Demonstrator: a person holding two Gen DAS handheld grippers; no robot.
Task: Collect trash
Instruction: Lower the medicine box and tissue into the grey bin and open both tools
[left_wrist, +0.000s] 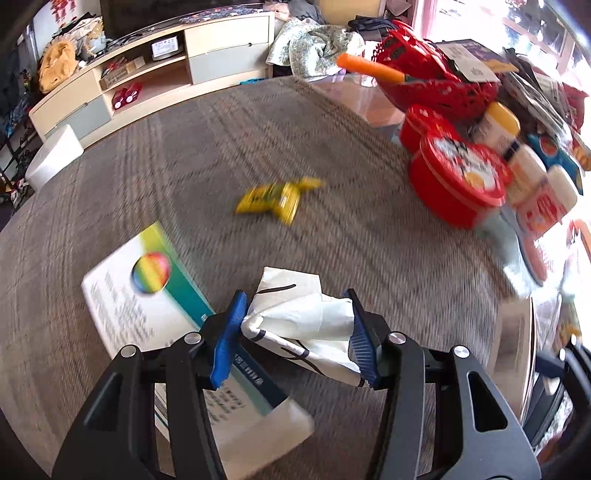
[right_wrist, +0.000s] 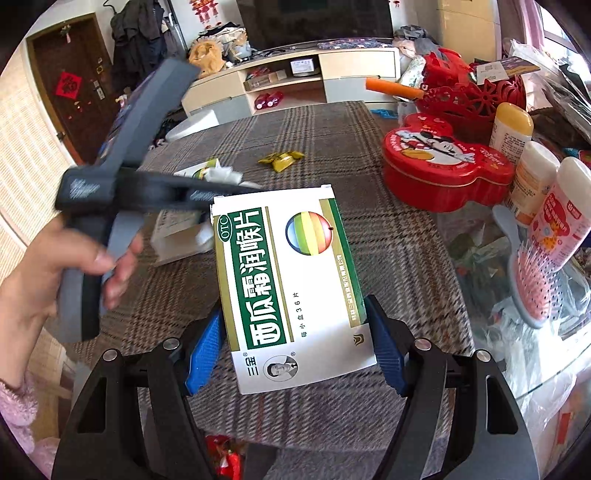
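My left jaws (left_wrist: 297, 328) are clamped on a crumpled white tissue (left_wrist: 295, 314), low in the middle of the left view; the blue pads (left_wrist: 227, 343) press its sides, and it bunches up between them, soft enough to be squeezed narrow. My guess is that I pinch it this way because loose paper would slip from a lighter hold. The whole left view is smeared, so I judge this hand is on the move.

My right jaws (right_wrist: 295, 347) are clamped on a medicine box (right_wrist: 288, 280), bottom centre of the right view, pads against its long edges and its printed face up. It looks empty and light, and holding it across the narrow width keeps it flat and steady. That makes two pieces of trash in my grip.

The left view shows the box (left_wrist: 147, 291) only as a blurred corner at lower left, just beside the tissue; the right view reads its label plainly. The right view alone shows my left hand (right_wrist: 48, 269) around the grey handle at the left edge, and more white paper (right_wrist: 181, 232) lying on the surface under it.

Further out, a yellow wrapper (left_wrist: 280, 197) lies alone mid-frame on the checked surface (left_wrist: 351, 258), likely the next thing to take. At right stand a red tin (right_wrist: 439, 166), some bottles (right_wrist: 511, 125) and a hairbrush (right_wrist: 535, 280). A red basket (right_wrist: 476, 92) sits upper right, and a TV cabinet (left_wrist: 147, 77) lines the far wall. I see no bin in either view.
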